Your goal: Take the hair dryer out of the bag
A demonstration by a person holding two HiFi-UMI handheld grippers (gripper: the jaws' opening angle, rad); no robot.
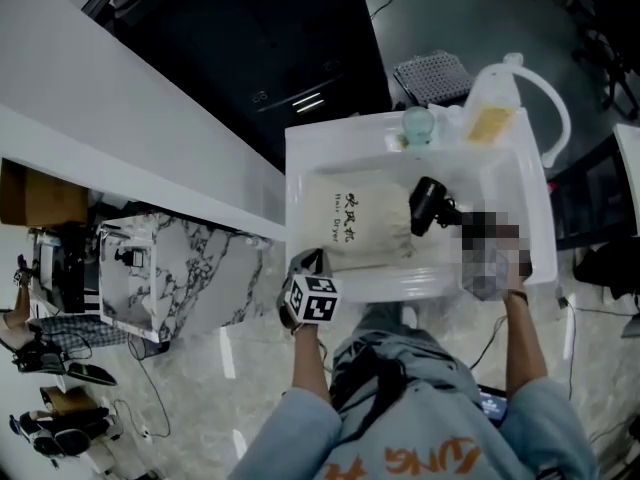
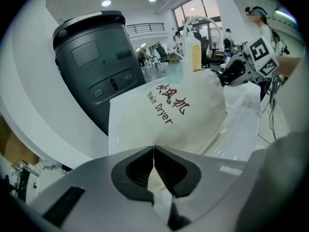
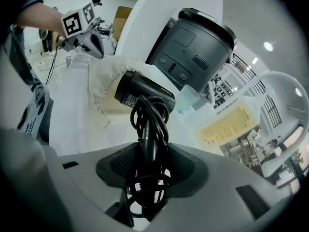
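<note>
My left claw point(image 2: 153, 151) pinches the near edge of the cloth bag point(image 2: 169, 115) on the white table point(image 1: 312, 153). My right claw point(image 3: 150, 154) grips the hair dryer point(image 3: 144, 92) by its cord-wrapped handle, just beside the bag's mouth.

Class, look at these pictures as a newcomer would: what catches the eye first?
The black hair dryer, cord wound round its handle, stands out, gripped by the right gripper above the white tub. To its left lies the cream bag lettered Hair Dryer, one edge pinched in the left gripper.
</note>
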